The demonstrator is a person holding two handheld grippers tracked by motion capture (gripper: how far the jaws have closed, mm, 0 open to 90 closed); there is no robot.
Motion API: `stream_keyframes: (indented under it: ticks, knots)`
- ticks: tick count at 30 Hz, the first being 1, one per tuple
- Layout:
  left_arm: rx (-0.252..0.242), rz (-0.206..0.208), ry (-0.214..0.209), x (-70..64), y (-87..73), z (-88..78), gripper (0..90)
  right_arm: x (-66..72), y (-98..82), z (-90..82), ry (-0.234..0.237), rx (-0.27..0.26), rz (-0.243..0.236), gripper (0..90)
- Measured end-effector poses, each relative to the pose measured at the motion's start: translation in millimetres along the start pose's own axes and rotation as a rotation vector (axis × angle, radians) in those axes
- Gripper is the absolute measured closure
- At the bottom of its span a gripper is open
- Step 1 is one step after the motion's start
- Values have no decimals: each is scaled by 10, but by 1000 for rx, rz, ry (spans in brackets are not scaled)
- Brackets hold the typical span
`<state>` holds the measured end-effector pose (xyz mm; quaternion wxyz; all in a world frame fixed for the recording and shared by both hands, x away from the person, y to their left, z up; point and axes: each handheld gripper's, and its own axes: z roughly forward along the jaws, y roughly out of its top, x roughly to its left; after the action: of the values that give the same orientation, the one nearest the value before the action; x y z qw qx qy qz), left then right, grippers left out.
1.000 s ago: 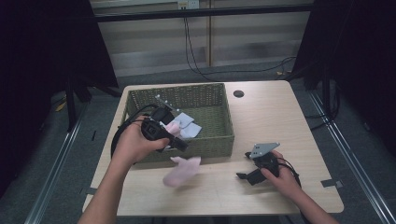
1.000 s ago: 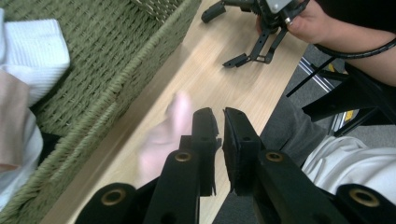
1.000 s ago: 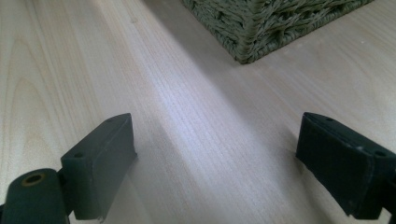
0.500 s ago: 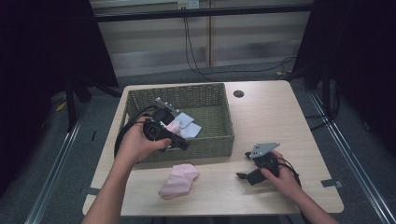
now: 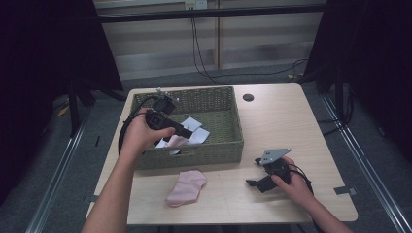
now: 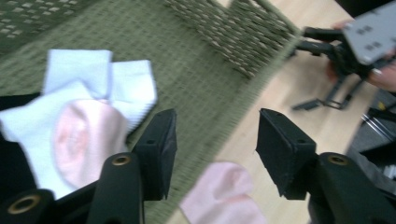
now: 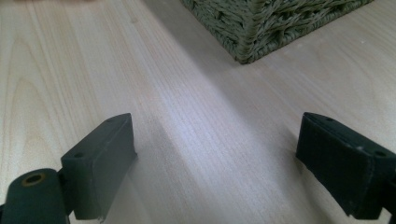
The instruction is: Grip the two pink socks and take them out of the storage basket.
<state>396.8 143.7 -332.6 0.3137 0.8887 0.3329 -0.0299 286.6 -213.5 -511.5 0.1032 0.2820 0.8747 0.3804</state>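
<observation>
A green woven basket (image 5: 204, 155) stands on the table with white socks (image 5: 194, 127) and a pink sock (image 5: 176, 141) inside. My left gripper (image 5: 187, 133) hovers over them; its jaws have just been opening and nothing is between them. In the left gripper view the open left gripper (image 6: 215, 158) looks past the white socks (image 6: 93, 74) and the pink sock (image 6: 86, 137) in the basket. A second pink sock (image 5: 187, 187) (image 6: 224, 196) lies on the table in front of the basket. My right gripper (image 5: 255, 182) (image 7: 229, 163) rests open on the table, empty.
The wooden table (image 5: 291, 121) has bare room right of the basket, with a small dark hole (image 5: 248, 97) near its far edge. A basket corner (image 7: 261, 23) stands ahead of the right gripper. Cables trail from both grippers. Dark floor surrounds the table.
The pink sock has dropped and settled flat on the table in front of the basket. My left hand has shifted over the basket and its jaws have opened. The right hand has stayed put.
</observation>
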Motion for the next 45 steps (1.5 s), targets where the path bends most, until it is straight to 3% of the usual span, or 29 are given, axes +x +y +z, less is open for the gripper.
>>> stream_keyframes:
  ticks: [4,8,13,22,30,33,38,40,45]
  knots:
    - [-1,-18,37,131,29,32,423,0,0,0,0,0,0,107]
    - [9,-7,79,244,58,68,415,0,0,0,0,0,0,107]
    - [36,-6,98,366,79,167,402,0,0,0,0,0,0,107]
    - [91,-21,121,577,54,401,394,0,0,0,1,0,0,107]
    - [101,-72,114,764,-77,576,383,-1,0,0,1,0,0,107]
    - [137,-59,115,799,-84,608,382,-1,0,0,1,0,0,107]
    - [151,-72,104,831,-111,714,376,-1,0,0,1,0,0,107]
    - [154,-87,94,833,-114,737,401,-1,0,0,1,0,0,107]
    - [196,-107,90,852,-110,787,584,2,0,-1,1,2,3,107]
